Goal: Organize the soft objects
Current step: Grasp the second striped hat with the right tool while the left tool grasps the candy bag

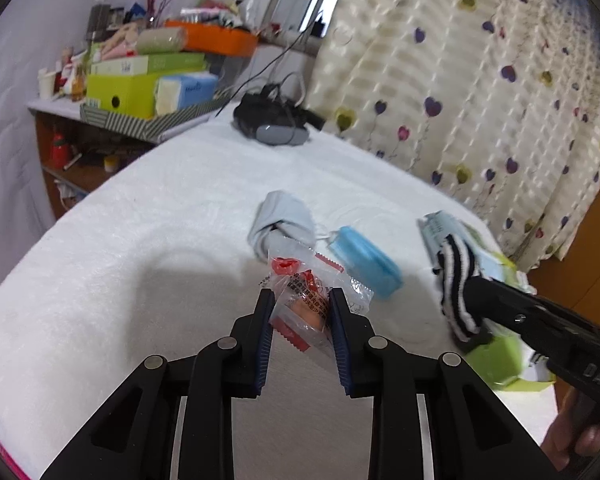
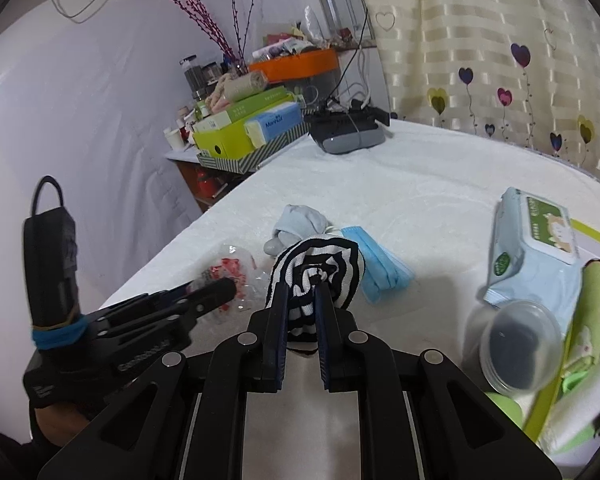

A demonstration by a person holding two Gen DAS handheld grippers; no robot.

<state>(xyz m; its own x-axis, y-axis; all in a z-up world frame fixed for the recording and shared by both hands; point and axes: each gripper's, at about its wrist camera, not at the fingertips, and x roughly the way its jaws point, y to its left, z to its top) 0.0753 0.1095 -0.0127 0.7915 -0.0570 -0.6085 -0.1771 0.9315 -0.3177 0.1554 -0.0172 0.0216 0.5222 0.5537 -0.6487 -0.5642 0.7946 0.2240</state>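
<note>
While both loads are lifted, sorting is in hand: the left claw (image 1: 300, 300) grips a snack packet (image 1: 300, 300), the right claw (image 2: 302, 292) clenches a striped sock (image 2: 316, 268). Next, each likely needs carrying to its place, perhaps the green box (image 2: 556, 392).

On the towel-covered table (image 2: 420, 184), the rolled sock (image 2: 300, 220) is found at twelve o'clock from the striped sock (image 2: 320, 268), with the face mask (image 2: 380, 268) at three o'clock and the snack packet (image 2: 232, 276) at nine. The wipes pack (image 2: 532, 248) is placed further out at three, the plastic cup (image 2: 520, 344) lying before it at five o'clock.
</note>
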